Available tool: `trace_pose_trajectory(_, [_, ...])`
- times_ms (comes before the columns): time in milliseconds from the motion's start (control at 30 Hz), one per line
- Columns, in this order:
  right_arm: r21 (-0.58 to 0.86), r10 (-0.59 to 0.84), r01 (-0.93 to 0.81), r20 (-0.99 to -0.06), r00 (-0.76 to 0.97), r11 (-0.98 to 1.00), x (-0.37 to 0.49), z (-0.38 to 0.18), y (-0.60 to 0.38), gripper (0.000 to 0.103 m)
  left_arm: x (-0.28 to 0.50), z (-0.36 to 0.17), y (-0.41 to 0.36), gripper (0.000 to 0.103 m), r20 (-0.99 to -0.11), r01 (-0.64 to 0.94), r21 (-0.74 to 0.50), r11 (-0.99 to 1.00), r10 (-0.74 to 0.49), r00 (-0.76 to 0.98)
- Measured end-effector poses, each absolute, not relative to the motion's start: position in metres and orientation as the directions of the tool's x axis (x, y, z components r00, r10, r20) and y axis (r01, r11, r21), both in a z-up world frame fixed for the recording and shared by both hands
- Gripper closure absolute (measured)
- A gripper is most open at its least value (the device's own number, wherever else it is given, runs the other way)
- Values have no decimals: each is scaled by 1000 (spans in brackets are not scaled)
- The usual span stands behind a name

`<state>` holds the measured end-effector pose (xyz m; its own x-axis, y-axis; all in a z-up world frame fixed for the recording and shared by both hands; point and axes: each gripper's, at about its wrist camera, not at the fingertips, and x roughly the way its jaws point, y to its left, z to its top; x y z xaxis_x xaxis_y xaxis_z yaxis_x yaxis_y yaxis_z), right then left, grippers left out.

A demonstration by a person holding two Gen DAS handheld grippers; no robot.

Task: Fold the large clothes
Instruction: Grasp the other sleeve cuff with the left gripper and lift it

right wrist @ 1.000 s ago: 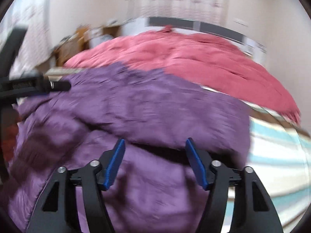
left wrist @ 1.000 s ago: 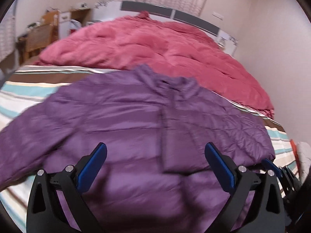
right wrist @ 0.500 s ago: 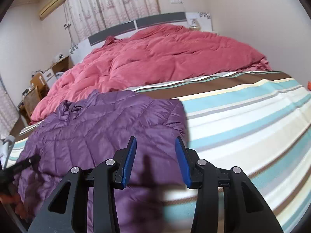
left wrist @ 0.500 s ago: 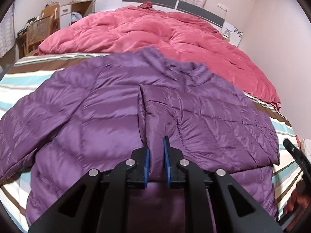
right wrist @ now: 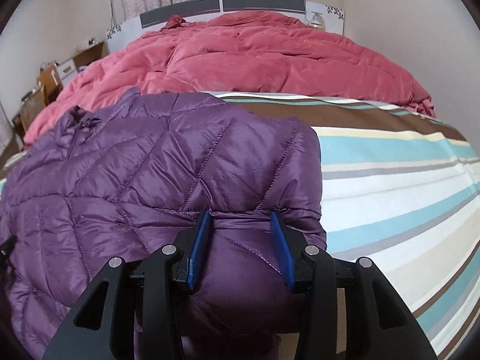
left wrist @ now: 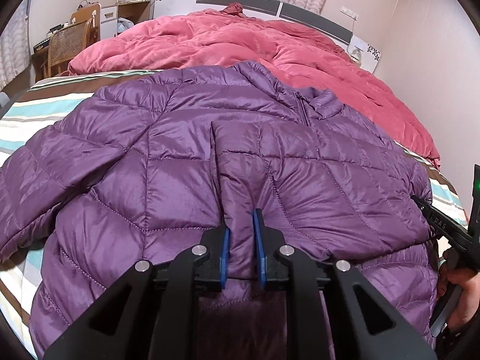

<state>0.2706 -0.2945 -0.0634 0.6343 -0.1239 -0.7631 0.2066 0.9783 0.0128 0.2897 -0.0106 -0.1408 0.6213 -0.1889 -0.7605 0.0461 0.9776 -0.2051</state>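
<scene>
A purple quilted puffer jacket [left wrist: 168, 162] lies front-up on the striped bed, collar toward the red duvet. Its right sleeve is folded in across the chest. My left gripper [left wrist: 241, 225] is shut on the cuff of that folded sleeve near the jacket's middle. In the right wrist view the jacket [right wrist: 144, 174] fills the left half. My right gripper [right wrist: 240, 225] has its jaws partly closed around the puffy folded edge at the jacket's right side. The right gripper also shows in the left wrist view [left wrist: 444, 225] at the far right.
A rumpled red duvet [left wrist: 255, 45] covers the far half of the bed. The striped sheet [right wrist: 390, 180] lies bare to the right of the jacket. A wicker chair [left wrist: 64, 45] and desk stand at the far left. The headboard [right wrist: 222, 6] is at the back.
My left gripper closed on the folded sleeve's cuff. My right gripper swung back over the jacket's right edge, and its jaws now straddle the folded fabric.
</scene>
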Motion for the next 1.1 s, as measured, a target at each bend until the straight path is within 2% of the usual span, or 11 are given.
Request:
trace_pose_trajectory(333, [59, -78, 179, -740, 668, 982, 229, -34, -289, 61, 288, -141, -10, 85, -759, 44, -212, 976, -193, 622])
trace_pose_trajectory(367, [44, -83, 172, -745, 662, 984, 226, -36, -285, 61, 288, -141, -9, 82, -758, 44, -211, 977, -192, 623])
trace_pose_trajectory(400, [21, -98, 171, -750, 654, 985, 226, -40, -282, 61, 288, -140, -9, 75, -759, 40, -205, 978, -185, 624])
trace_pose_trajectory(533, [-28, -137, 179, -763, 632, 983, 230, -59, -277, 61, 285, -138, 0, 65, -759, 25, -223, 974, -190, 623])
trace_pose_trajectory(633, [-89, -185, 181, -755, 629, 979, 232, -61, -269, 61, 280, -133, 8, 51, -755, 3, -234, 972, -184, 629])
trace_pose_trajectory(733, [-102, -197, 183, -750, 631, 978, 232, -62, -268, 61, 270, -126, 23, 42, -749, -26, -252, 967, -178, 639])
trace_pose_trajectory(800, [-99, -195, 185, -749, 633, 978, 232, -62, -269, 61, 263, -119, 33, 31, -743, -51, -250, 967, -158, 650])
trace_pose_trajectory(867, [-99, -196, 185, -749, 633, 978, 232, -62, -269, 61, 254, -112, 47, 23, -732, -81, -241, 967, -126, 669])
trace_pose_trajectory(1100, [-102, -199, 186, -748, 634, 977, 232, -62, -269, 61, 219, -95, 125, 9, -710, -258, -228, 939, 21, 704])
